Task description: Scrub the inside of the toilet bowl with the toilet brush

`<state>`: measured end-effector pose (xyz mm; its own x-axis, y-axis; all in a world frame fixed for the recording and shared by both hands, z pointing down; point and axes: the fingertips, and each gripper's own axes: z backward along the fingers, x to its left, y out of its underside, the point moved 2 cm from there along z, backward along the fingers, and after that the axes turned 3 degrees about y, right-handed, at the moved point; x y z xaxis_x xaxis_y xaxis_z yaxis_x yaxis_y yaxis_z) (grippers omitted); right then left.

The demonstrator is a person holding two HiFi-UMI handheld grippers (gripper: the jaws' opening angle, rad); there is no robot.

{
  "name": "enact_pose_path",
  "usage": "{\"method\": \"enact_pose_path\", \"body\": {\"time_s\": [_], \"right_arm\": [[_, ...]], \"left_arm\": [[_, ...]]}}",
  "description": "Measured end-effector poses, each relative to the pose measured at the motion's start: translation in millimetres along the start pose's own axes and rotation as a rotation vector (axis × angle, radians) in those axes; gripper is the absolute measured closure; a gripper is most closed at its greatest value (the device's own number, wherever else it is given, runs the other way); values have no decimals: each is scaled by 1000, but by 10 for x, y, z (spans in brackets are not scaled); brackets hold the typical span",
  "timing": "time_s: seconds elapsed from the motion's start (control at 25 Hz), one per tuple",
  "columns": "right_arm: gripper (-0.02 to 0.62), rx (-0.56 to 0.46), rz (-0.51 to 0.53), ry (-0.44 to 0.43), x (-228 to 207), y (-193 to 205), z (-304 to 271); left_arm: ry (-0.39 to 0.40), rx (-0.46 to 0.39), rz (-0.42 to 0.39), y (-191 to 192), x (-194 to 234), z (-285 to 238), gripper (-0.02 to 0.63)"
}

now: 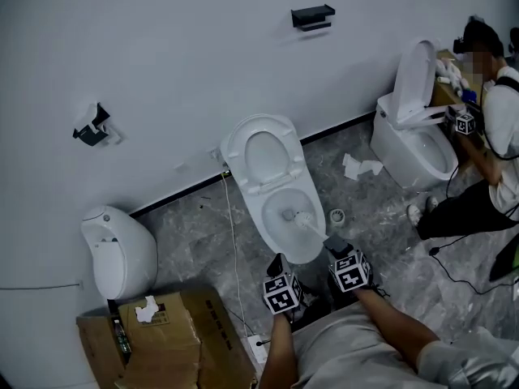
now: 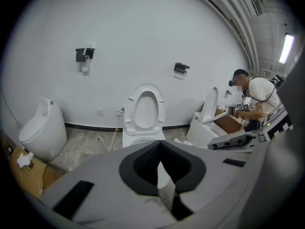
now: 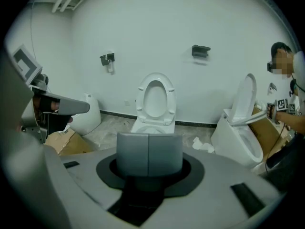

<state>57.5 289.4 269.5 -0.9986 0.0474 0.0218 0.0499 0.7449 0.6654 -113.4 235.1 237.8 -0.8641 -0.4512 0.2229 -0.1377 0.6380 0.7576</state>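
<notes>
Toilet brush (image 1: 302,216) handle clamped between right gripper (image 1: 336,245) jaws (head inside toilet bowl (image 1: 261,211)).

Wall urinal (image 1: 118,254), cardboard box (image 1: 203,331), second toilet (image 1: 405,148), crouching person (image 1: 501,124)

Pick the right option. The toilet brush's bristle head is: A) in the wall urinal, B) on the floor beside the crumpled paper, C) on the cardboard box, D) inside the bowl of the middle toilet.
D: in the head view the toilet brush has its bristle end inside the bowl of the toilet, with its handle running back to the right tongs.
</notes>
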Motion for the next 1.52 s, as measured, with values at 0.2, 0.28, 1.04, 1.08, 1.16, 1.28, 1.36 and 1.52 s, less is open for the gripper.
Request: {"method": "enact_pose_path", "body": {"time_s": [0.2,0.28,1.04,1.08,1.16,1.28,1.36,1.52], "right_arm": [[423,-2,23,-23,-10,-39,-16],[423,-4,42,-34,-29,-91,-33],[423,-41,101,-66,-200,233,510],[422,-36,103,-66,-219,291,534],[423,-30,108,-68,-245,396,587],[423,-30,108,-69,-289,540,688],[423,-27,101,-63,-331,631,743],[423,-22,113,-68,-377,780,785]], "left_arm": [[15,27,-3,23,-104,-28,584],[-3,26,-1,-18,-102,-38,584],[-110,-21,-9,113,-417,400,584],[-110,-16,-9,161,-464,423,584],[-112,-12,-8,238,-542,474,584],[-119,-18,-7,330,-644,572,584],[-122,-22,-6,395,-710,644,584],[-122,-11,-24,597,-830,781,584]]}}
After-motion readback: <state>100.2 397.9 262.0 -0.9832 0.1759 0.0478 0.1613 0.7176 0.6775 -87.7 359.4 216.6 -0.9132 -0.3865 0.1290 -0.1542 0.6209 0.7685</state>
